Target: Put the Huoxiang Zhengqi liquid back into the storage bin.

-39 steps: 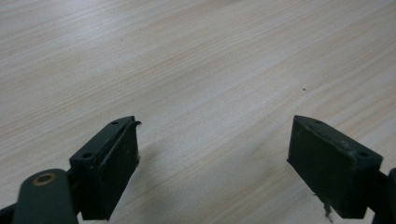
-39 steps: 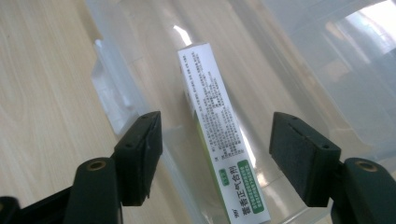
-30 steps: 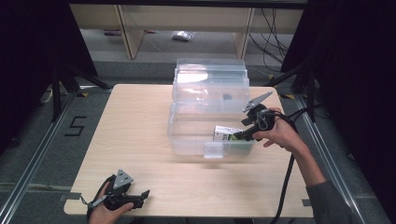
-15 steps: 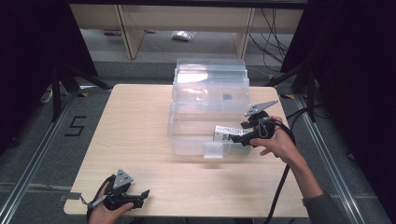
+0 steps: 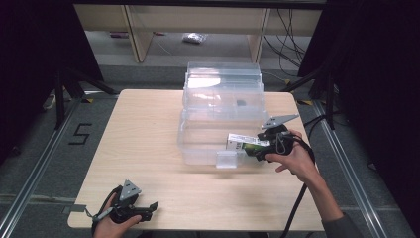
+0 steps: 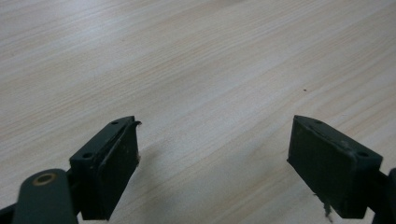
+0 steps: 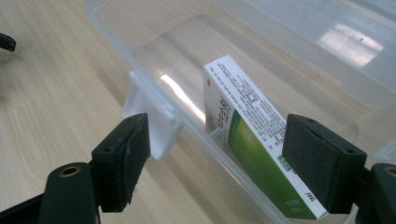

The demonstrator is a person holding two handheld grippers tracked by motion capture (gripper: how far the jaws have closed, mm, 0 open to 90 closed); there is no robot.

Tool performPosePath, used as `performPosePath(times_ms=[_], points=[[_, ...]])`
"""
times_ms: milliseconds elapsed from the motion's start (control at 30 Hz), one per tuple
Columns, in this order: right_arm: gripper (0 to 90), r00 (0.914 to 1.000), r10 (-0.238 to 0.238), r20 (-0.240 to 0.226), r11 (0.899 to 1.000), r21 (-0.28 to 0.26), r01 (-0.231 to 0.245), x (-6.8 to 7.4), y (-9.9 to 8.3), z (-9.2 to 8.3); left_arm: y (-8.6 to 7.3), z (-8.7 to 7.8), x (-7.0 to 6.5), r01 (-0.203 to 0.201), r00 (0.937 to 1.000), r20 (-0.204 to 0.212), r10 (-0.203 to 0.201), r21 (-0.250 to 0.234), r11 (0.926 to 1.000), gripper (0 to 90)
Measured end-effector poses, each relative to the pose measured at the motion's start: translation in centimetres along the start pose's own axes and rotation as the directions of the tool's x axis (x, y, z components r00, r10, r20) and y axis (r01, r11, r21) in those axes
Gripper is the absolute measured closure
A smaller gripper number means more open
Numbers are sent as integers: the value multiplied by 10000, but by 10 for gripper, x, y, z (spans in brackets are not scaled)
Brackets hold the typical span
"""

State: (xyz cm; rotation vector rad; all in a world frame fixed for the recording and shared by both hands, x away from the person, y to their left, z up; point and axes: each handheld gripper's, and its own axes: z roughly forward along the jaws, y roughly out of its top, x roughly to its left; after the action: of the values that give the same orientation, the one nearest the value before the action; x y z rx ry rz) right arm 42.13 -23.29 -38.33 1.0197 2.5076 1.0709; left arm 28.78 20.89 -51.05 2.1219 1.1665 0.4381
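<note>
In the right gripper view, open tongs (image 7: 215,161) flank a green-and-white box (image 7: 254,140).

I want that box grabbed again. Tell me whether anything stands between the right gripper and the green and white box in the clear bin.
The right gripper has open jaws just behind the green and white box, which leans inside the clear plastic bin. The bin's near wall and front latch tab lie low between the jaws and the box.

Wooden table (image 5: 148,124) bears a clear bin (image 5: 220,119)
</note>
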Motion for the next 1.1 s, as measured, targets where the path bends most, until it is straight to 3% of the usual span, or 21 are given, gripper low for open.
performPosePath(times_ms=[100, 200, 267, 333, 367, 433, 500, 533, 600, 667, 733, 800, 833, 867, 900, 967, 1000, 1100], points=[[245, 10000, -42, -31, 10000, 82, 43, 2, -5, -3, 0, 0, -1, 61, 10000, 56, -61, -101, 9999, 156], [245, 9999, 86, -51, 9994, -334, -88, 5, -11, -2, 0, 1, -1, 120, 9999, 78, -119, -131, 9998, 156], [244, 9999, 112, 28, 9998, -187, -111, 7, -16, -4, 0, 0, 0, -50, 10000, 70, 50, -1, 10000, 156], [244, 10000, -3, 20, 9990, -455, 4, 9, -21, -1, 0, 0, -1, 81, 9999, 75, -80, -136, 9999, 156], [244, 9998, 191, -42, 9996, -218, -191, 11, -22, -5, 0, 1, -1, 79, 9999, 80, -78, -137, 9999, 156], [244, 9998, 205, 19, 9994, -272, -204, 12, -24, -5, 0, 1, -1, 75, 9999, 82, -74, -127, 9999, 156], [241, 9999, 128, -15, 9993, -361, -128, 14, -31, -5, 0, 1, -1, 73, 9999, 96, -72, -99, 9999, 156], [241, 9998, 174, 43, 9979, -631, -171, 16, -35, -3, 0, 2, -2, 202, 9997, -94, -204, -209, 9996, 156], [240, 9993, 378, -66, 9983, -441, -381, 18, -38, -3, 0, 0, -1, -14, 10000, 60, 14, -18, 10000, 156], [240, 9998, 191, 26, 9977, -654, -189, 21, -42, -2, 0, 0, -1, -49, 10000, 48, 49, -20, 10000, 156], [240, 9996, 284, -47, 9956, -889, -287, 25, -47, 0, 0, 0, -1, 86, 9999, 59, -86, -83, 9999, 156], [240, 10000, 18, -48, 9959, -909, -22, 27, -50, 1, 0, 0, -1, 14, 10000, 15, -14, -30, 10000, 156], [240, 9999, 29, -119, 9956, -936, -40, 29, -52, 1, 0, 0, -1, -19, 10000, 46, 19, -25, 10000, 156], [239, 9992, 378, -161, 9956, -848, -390, 33, -53, 0, 0, 0, -1, 40, 10000, 59, -40, -79, 10000, 156], [238, 9999, 150, -86, 9952, -963, -158, 33, -55, 1, 0, 0, -1, 40, 10000, 59, -40, -79, 10000, 156], [238, 9996, 230, -175, 9954, -931, -245, 36, -57, 1, 0, 0, -1, -40, 10000, 61, 40, -32, 10000, 156], [238, 9997, -38, -255, 9953, -964, 13, 35, -58, 2, 0, 0, -1, -31, 10000, 48, 31, -16, 10000, 156], [236, 9997, 54, -246, 9951, -987, -78, 38, -61, 1, 0, -1, -1, -69, 9999, 78, 68, 40, 10000, 156]])
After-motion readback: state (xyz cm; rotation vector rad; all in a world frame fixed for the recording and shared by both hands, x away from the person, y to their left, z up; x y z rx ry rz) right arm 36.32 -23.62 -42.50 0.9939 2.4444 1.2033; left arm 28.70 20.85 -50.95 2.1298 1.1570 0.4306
